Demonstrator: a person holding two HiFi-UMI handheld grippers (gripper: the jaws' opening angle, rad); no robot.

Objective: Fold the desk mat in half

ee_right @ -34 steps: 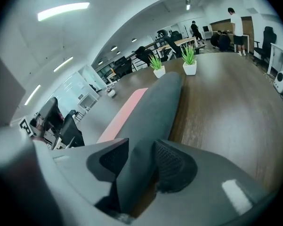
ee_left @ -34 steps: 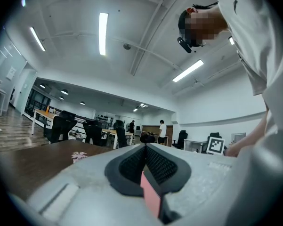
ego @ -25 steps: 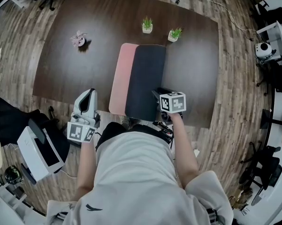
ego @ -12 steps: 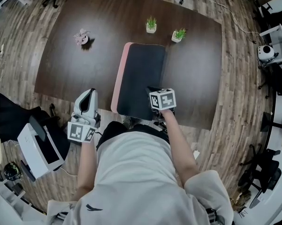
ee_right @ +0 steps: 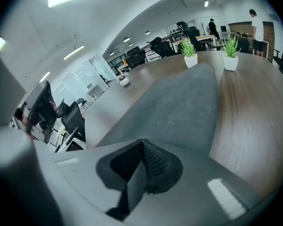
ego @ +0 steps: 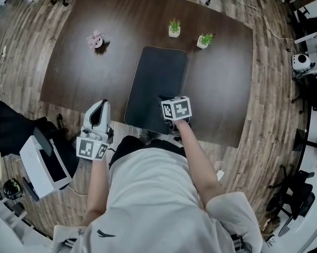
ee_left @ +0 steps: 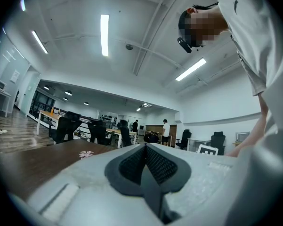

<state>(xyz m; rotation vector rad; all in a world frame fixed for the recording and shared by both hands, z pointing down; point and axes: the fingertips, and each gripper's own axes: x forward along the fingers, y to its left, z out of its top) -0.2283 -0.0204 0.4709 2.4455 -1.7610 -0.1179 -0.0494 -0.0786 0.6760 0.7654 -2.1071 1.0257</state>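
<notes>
right gripper view: your right gripper [ee_right: 142, 147] is clenched on nothing, and the mat [ee_right: 179, 102] lies folded just beyond its fingertips. press that near edge flat, corners flush. left gripper [ee_left: 146, 147] clenched too, empty.

The desk mat [ego: 155, 86] lies flat on the tabletop [ego: 216, 88], its long sides running near to far and its near end at the tabletop's near edge. Beyond its far end stand two potted plants: one [ego: 174, 28] just behind the mat's far right corner, the other [ego: 204, 40] further right. A flower ornament [ego: 95, 39] sits well to the mat's far left. The right gripper [ego: 165, 101] is over the mat's near right part. The left gripper [ego: 98, 106] is at the tabletop's near edge, left of the mat.
</notes>
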